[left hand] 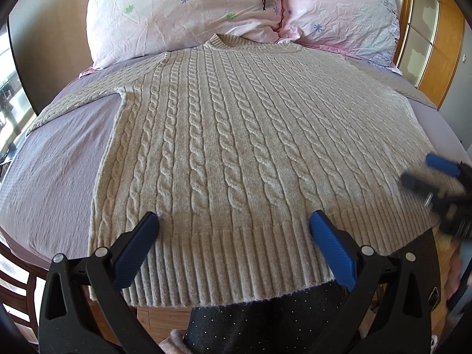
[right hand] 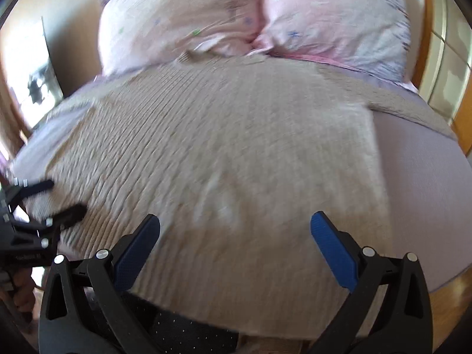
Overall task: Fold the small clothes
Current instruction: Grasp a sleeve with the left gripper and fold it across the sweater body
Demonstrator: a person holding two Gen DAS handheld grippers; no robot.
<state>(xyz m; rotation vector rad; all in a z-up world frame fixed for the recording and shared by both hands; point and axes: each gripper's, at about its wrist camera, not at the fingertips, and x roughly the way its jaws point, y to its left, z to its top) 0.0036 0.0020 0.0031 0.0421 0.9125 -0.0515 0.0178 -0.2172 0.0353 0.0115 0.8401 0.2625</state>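
A beige cable-knit sweater (left hand: pixel 236 135) lies flat on the bed, collar toward the pillows, ribbed hem hanging over the near edge, sleeves spread to both sides. My left gripper (left hand: pixel 234 221) is open and empty above the hem. My right gripper (right hand: pixel 235 224) is open and empty above the sweater's (right hand: pixel 221 153) lower right part; its view is blurred. The right gripper also shows at the right edge of the left wrist view (left hand: pixel 421 171), over the hem's right corner. The left gripper shows at the left edge of the right wrist view (right hand: pixel 59 197).
A lilac sheet (left hand: pixel 59 165) covers the bed. Two pink floral pillows (left hand: pixel 183 8) lie at the head. A wooden frame and cabinet (left hand: pixel 442 44) stand at the right. Dark dotted trousers (left hand: pixel 265 318) are below the hem.
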